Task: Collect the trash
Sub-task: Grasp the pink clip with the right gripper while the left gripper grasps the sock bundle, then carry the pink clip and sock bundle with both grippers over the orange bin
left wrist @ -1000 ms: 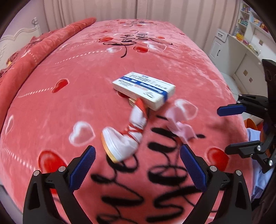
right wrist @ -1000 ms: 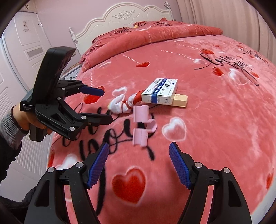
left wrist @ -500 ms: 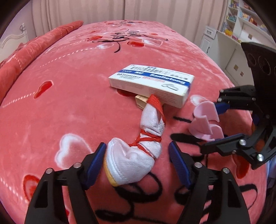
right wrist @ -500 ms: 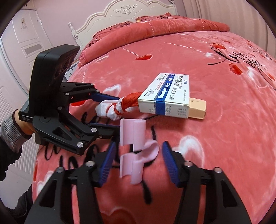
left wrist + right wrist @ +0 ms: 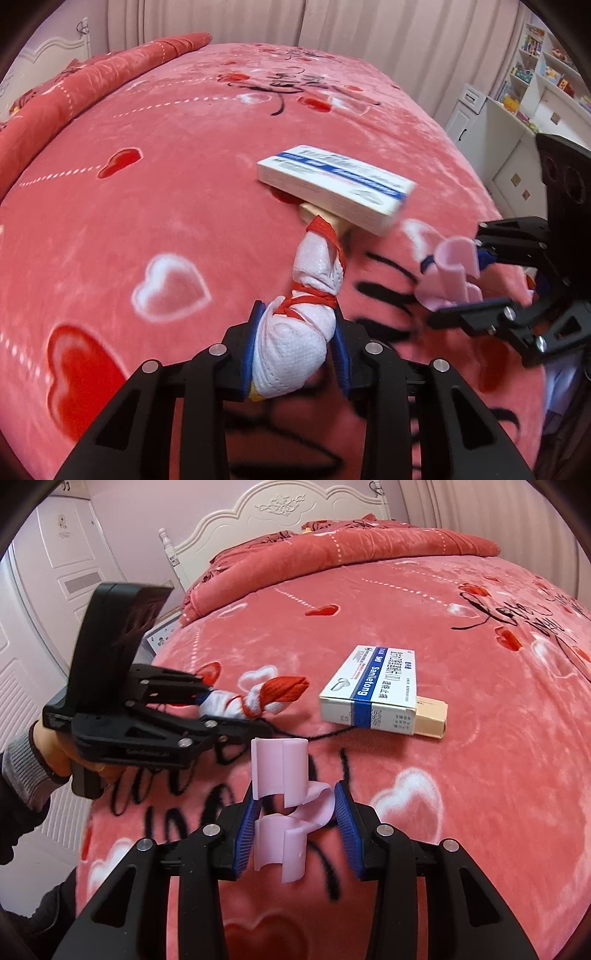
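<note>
My left gripper point(image 5: 295, 350) is shut on a white cloth bundle tied with red string point(image 5: 295, 347); the bundle point(image 5: 255, 699) stretches toward the box. My right gripper point(image 5: 295, 823) is shut on a pale pink plastic clip piece point(image 5: 282, 801), which also shows at the right of the left wrist view point(image 5: 452, 273). A white and blue medicine box point(image 5: 336, 188) lies on the bed on top of a small beige block point(image 5: 430, 720). The box point(image 5: 373, 688) is just beyond both grippers.
All of it is on a pink bed cover with hearts and black lettering point(image 5: 147, 184). A rolled red quilt point(image 5: 332, 550) and a white headboard point(image 5: 280, 509) are at the bed's far end. White shelves and cabinets point(image 5: 517, 110) stand past the bed's right edge.
Both grippers have moved forward and closed. The left one took hold of the cloth bundle. The right one took hold of the pink clip piece.
</note>
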{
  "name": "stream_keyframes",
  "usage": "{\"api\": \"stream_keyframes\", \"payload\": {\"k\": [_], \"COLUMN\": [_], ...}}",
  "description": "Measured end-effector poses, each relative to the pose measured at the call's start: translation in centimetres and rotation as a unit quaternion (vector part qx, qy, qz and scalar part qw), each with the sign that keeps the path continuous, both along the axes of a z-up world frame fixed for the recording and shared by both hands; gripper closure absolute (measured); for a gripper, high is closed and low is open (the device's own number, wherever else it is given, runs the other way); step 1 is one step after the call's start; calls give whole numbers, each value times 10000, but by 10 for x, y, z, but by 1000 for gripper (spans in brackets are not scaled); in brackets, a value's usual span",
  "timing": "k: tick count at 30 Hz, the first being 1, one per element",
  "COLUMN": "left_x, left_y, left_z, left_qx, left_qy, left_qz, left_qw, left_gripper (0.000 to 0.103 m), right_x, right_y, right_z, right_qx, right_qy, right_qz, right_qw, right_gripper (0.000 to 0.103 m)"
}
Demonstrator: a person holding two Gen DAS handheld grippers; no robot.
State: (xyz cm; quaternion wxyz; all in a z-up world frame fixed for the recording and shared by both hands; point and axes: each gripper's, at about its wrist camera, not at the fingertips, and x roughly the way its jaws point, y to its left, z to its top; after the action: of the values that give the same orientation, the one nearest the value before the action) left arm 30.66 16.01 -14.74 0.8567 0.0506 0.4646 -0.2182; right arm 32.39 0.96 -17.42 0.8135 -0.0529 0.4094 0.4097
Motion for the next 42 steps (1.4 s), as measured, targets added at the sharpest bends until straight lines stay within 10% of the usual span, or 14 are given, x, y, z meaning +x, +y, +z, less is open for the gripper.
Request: {"api": "stream_keyframes", "payload": {"k": [24, 42], "left_x": [-183, -212], "left_y": [-114, -259], "left_z": [71, 91], "left_qx": [68, 221], "left_qy": [-106, -371], "left_qz": [-214, -1367], "left_qw": [9997, 9897], "left_gripper": [68, 68], "right_x": [-187, -262], "right_y": [-125, -290], "right_z": [77, 103], "right_qx": [259, 626], "right_qy": [-211, -502], "right_qz": [-85, -1447], "right_qw": [9994, 9862], "right_gripper": [75, 75]}}
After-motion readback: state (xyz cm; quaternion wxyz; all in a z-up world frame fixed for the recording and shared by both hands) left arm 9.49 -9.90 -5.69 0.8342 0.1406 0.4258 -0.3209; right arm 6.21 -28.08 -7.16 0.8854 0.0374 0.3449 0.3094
